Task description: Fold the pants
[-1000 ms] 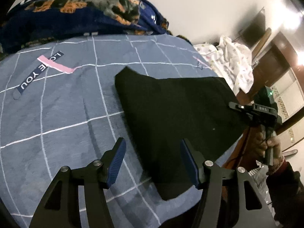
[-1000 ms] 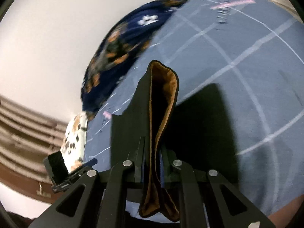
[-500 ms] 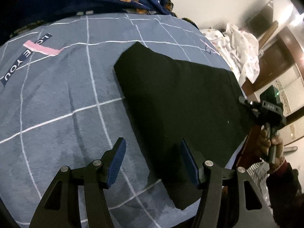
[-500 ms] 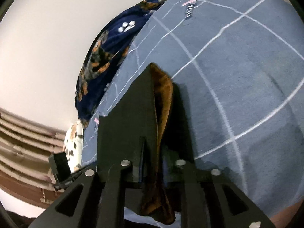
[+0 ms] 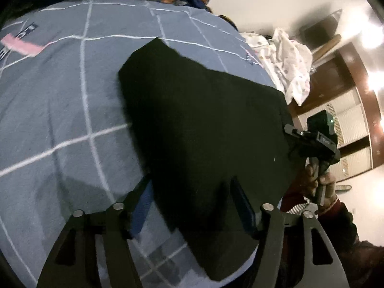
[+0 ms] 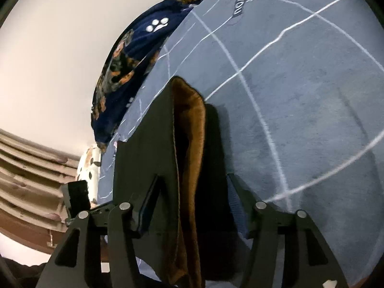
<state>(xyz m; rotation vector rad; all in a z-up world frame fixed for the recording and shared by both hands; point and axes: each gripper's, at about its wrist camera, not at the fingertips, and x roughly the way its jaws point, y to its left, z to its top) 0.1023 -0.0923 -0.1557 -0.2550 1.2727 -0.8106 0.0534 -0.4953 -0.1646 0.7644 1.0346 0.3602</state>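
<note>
Black pants (image 5: 204, 132) on blue bedspread (image 5: 60, 120); right gripper (image 6: 192, 192) and left gripper (image 5: 192, 192) both opening, unpinched; release evenly, smoothing edges.

The black pants (image 5: 204, 129) lie folded flat on the bed (image 5: 60, 110), which is covered in a blue-grey cloth with a white grid. They form a broad dark panel reaching from mid-bed to the bed's near edge, where one corner overhangs. At that edge, in the right wrist view, the pants (image 6: 148, 158) open along a fold and show a brown fleecy lining (image 6: 189, 129) standing up from the bed.
</note>
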